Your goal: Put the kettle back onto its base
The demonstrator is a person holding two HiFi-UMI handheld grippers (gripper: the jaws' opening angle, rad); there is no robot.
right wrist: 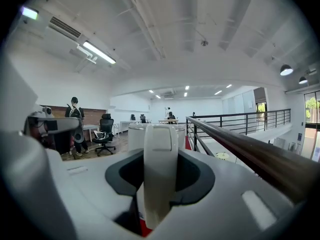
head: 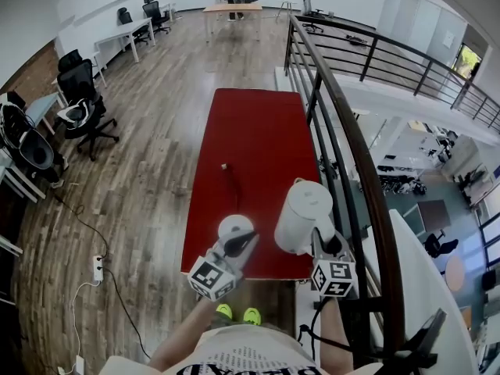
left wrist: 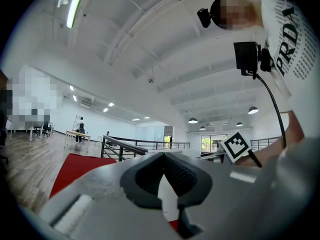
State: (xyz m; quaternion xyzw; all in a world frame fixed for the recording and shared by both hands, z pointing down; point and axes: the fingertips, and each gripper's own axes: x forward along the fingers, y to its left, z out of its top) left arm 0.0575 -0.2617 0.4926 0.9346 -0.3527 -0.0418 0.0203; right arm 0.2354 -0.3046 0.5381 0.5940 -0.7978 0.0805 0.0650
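white kettle (head: 305, 213): held above the red table (head: 250, 131), handle clamped in the right gripper (head: 325, 239)
left gripper (head: 241, 243): jaws closed on nothing, tips at the base's near edge
base (head: 233, 225): just left of the kettle
next: centre kettle over base, keep upright, lower straight
writing: cut-off letters on shirt (head: 250, 362); kettle brand unreadable

Open-plan office: desks (head: 125, 33), swivel chairs (head: 82, 104), mezz. railing (head: 344, 131).
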